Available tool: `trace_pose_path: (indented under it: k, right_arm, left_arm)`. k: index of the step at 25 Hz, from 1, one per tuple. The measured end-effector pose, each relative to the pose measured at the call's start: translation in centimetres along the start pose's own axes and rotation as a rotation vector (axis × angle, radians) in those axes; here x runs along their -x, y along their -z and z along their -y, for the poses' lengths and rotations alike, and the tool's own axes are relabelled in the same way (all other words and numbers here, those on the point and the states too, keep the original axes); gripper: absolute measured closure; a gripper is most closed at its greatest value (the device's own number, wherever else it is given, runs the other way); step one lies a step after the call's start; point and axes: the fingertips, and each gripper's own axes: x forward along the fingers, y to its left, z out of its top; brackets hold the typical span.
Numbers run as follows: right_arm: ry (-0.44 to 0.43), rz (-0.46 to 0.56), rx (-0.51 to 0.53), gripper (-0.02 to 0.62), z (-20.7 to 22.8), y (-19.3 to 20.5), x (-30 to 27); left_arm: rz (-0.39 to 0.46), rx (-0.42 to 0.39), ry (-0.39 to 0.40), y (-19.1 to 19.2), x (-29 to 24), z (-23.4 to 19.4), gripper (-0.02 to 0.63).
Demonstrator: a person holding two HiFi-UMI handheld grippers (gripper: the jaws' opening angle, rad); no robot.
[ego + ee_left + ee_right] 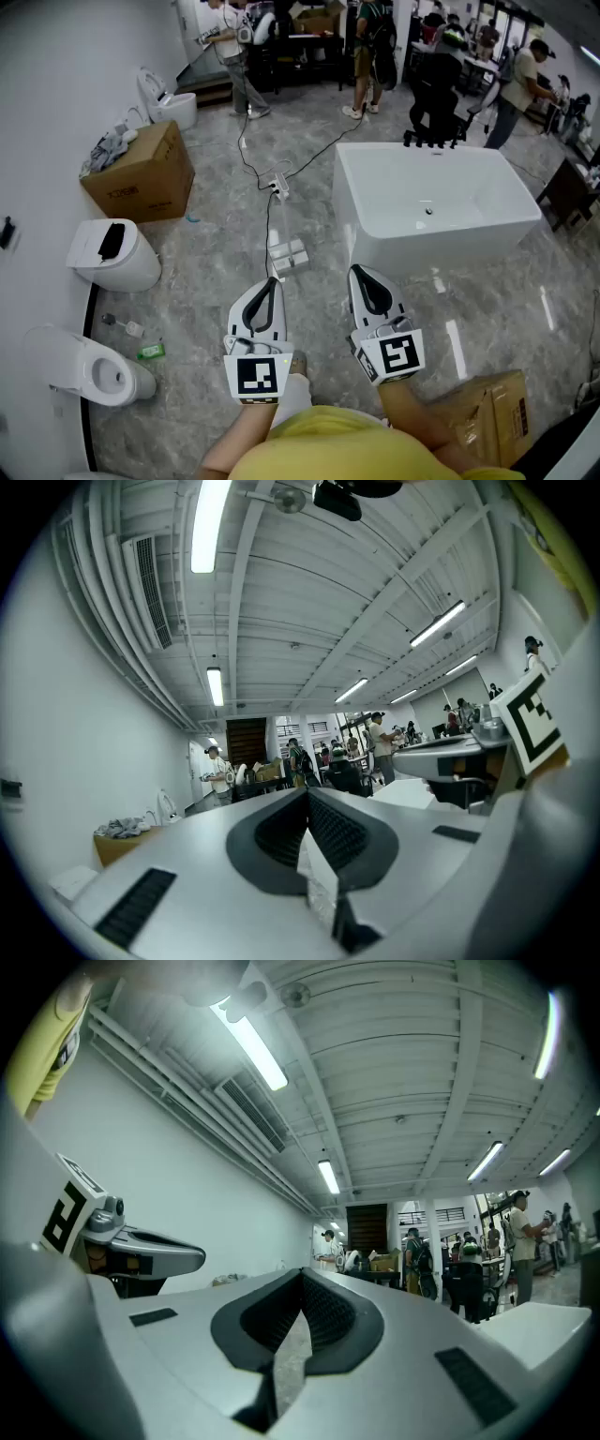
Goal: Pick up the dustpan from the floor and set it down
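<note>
Left gripper (272, 283) and right gripper (359, 274) are held side by side close to the person, and both point roughly level toward the far side of the room. In the left gripper view the two jaws meet at their tips and nothing is between them. In the right gripper view the jaws are pressed together in the same way and hold nothing. The dustpan (289, 255), as far as I can tell a grey and white thing with a thin long handle, lies on the grey marbled floor (216, 253) just beyond the tip of the left gripper, and neither gripper touches it. To the right of it stands a white bathtub (441, 202). At the left, a cardboard box (141, 173) stands by the wall, and nearer is a white toilet (94, 370). A power strip (278, 187) with its cable lies on the floor beyond the dustpan.
</note>
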Motion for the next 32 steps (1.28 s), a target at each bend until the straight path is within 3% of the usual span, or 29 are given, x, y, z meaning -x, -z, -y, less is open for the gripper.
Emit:
trace_pose_path:
  k: [6,14,21,32]
  right_arm:
    - [-0.004,-0.016,0.034,0.583,1.0,1.7,-3.6]
    - [-0.023,-0.028,0.030,0.532,2.3,3.3,-12.7]
    - [-0.001,-0.037,0.041,0.531,3.3,4.4,-20.7]
    - [0.037,-0.075,0.036,0.530,4.1,7.6,-26.2]
  left_arm:
    - [-0.006,0.023,-0.002,1.8,-3.3,-1.8,0.606]
    - [-0.007,0.013,-0.006,3.8,-10.5,-7.2,0.606]
    - [0.017,0.014,0.031,4.8,-17.3,-11.7,0.606]
    - [0.013,0.056,0.081,7.7,-22.2,-14.3,0.606]
